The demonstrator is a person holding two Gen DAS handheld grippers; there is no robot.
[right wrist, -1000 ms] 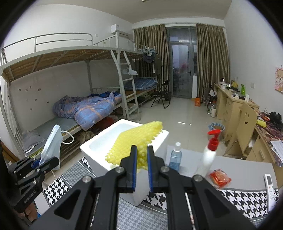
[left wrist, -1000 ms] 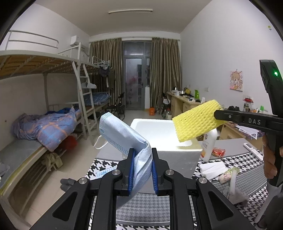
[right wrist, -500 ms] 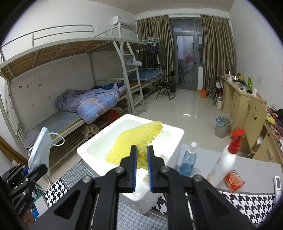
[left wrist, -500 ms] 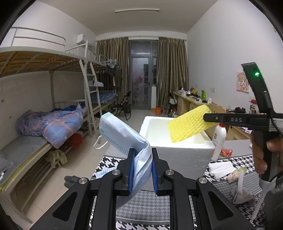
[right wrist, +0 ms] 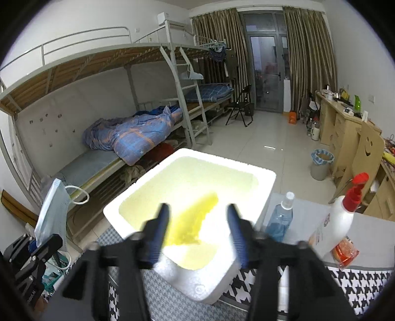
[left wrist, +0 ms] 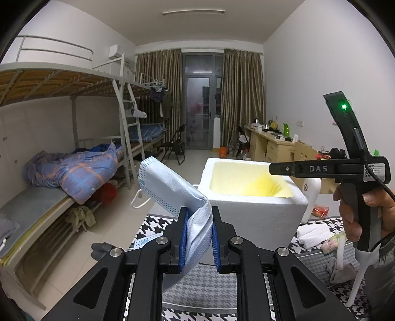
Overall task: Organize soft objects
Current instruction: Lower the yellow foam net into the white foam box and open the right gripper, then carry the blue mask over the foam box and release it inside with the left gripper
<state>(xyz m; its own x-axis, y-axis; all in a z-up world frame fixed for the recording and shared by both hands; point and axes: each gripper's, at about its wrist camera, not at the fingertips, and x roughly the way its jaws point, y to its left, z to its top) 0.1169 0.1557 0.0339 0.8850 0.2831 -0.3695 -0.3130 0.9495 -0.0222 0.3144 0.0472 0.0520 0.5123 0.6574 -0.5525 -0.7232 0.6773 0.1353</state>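
My right gripper [right wrist: 198,228] is spread wide, empty, above the foam box [right wrist: 264,176] holding the yellow foam net [right wrist: 190,227]. My left gripper [left wrist: 198,238] clamps the face mask [left wrist: 167,182]; next, carry it over the box and release.

A ceiling tube lamp [left wrist: 193,12] lit the room evenly and coolly, with soft shadows. Fisheye bending curved the walls and bunk rails toward black vignetted corners. The left wrist view stayed sharp. The right wrist view showed motion blur: the right gripper [right wrist: 198,228] smeared, and the yellow foam net [right wrist: 191,228] between its jaws was a streak.
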